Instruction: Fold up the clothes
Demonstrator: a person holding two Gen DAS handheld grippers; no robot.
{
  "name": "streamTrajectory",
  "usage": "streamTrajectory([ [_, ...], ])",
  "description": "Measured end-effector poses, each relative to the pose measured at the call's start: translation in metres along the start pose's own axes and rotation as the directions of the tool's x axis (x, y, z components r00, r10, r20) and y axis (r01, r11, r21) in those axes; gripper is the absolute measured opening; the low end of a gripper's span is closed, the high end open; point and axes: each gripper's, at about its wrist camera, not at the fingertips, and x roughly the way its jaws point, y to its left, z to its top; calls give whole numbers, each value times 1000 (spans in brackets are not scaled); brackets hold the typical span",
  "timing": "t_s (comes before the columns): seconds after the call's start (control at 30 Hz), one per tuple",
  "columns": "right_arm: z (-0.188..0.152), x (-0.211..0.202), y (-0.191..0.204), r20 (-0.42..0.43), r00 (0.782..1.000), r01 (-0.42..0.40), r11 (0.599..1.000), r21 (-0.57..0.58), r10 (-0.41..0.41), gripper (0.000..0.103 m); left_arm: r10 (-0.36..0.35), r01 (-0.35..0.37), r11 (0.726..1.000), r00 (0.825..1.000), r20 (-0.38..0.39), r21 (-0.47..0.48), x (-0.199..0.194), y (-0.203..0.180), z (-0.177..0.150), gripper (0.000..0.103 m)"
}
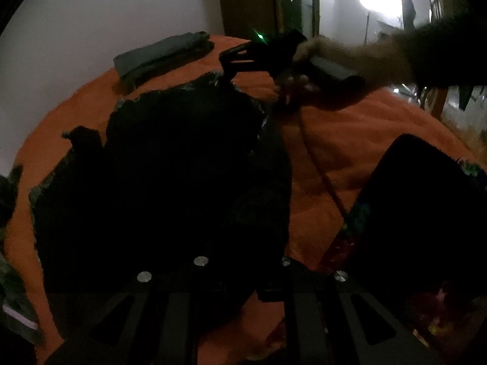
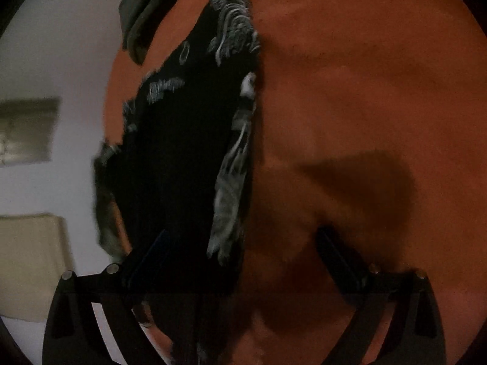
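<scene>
The black garment point(image 2: 188, 152), dark cloth with a pale grey print along its edge, lies on an orange bed cover point(image 2: 365, 91) and fills the left centre of the right wrist view, its long axis running from the upper middle of the frame down to the bottom edge. The right claw point(image 2: 243, 252) stands wide open over it: the left finger lies over the dark cloth at lower left, the right finger over bare orange cover at lower right, so the printed edge of the garment falls between the two and nothing is pinched. In the left wrist view the same garment point(image 1: 170, 164) spreads over the centre and left, and the right claw point(image 1: 226, 60) shows at upper centre by the garment's far edge, carried by a hand point(image 1: 304, 57) in a dark sleeve. The left claw point(image 1: 240, 286) at the bottom of that frame is nearly closed, with dark cloth bunched at its fingers; I judge it to be gripping the near end. A folded grey item point(image 1: 161, 54) lies apart at upper left.
</scene>
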Motion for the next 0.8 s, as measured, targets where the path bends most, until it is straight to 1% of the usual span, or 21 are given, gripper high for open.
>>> streamTrajectory([
  [0.03, 5, 0, -2, 18, 999, -30, 1000, 5, 30, 98, -8, 8, 1000, 1000, 0, -13, 0, 3, 1, 12],
  [0.07, 7, -1, 0, 32, 999, -32, 999, -10, 32, 98, -15, 15, 1000, 1000, 2, -24, -1, 6, 1, 12],
  [0.1, 9, -2, 2, 47, 998, -33, 999, -25, 34, 94, -22, 22, 999, 1000, 3, -34, -1, 7, 1, 12],
  [0.13, 12, -3, 4, 61, 998, -27, 999, -44, 30, 86, -28, 28, 999, 1000, 4, -44, -2, 9, 1, 13],
  [0.17, 12, -4, 14, 70, 997, 37, 994, -103, -30, 61, -30, 30, 998, 1000, 4, -56, -2, 11, 0, 13],
  [0.2, 13, -4, 23, 81, 993, 100, 982, -159, -88, 28, -31, 31, 997, 1000, 4, -67, -2, 13, 0, 12],
  [0.23, 13, -3, 31, 86, 988, 145, 971, -192, -130, 11, -32, 32, 996, 999, 3, -79, -2, 15, -1, 12],
  [0.27, 14, -3, 39, 86, 985, 167, 966, -199, -152, 3, -33, 32, 995, 999, -2, -94, -2, 19, -1, 12],
  [0.33, 17, -2, 56, 89, 977, 209, 954, -214, -194, 3, -31, 29, 992, 999, -12, -124, -4, 27, -1, 12],
  [0.4, 20, 0, 80, 97, 970, 238, 947, -217, -222, 3, 7, -13, 988, 999, -43, -154, -3, 37, 1, 12],
  [0.5, 27, 7, 117, 124, 953, 300, 923, -239, -278, 3, -3, -15, 960, 998, -65, -279, -9, 65, -1, 12],
  [0.53, 27, 11, 134, 133, 946, 322, 911, -258, -297, 3, 2, -24, 947, 998, -70, -321, -13, 76, -3, 12],
  [0.6, 24, 21, 172, 150, 939, 342, 887, -308, -310, 3, 14, -43, 926, 997, -80, -375, -19, 92, -8, 12],
  [0.67, 13, 36, 221, 159, 941, 337, 870, -359, -299, 3, 40, -67, 898, 997, -70, -435, -31, 110, -18, 12],
  [0.73, 2, 52, 256, 161, 946, 323, 857, -401, -281, 3, 80, -95, 861, 995, -51, -499, -47, 128, -32, 12],
  [0.77, -7, 62, 279, 164, 948, 318, 842, -436, -274, 3, 95, -103, 839, 995, -42, -534, -53, 136, -39, 12],
  [0.8, -17, 72, 301, 165, 950, 313, 825, -471, -266, 3, 105, -105, 803, 994, -34, -587, -60, 146, -52, 12],
])
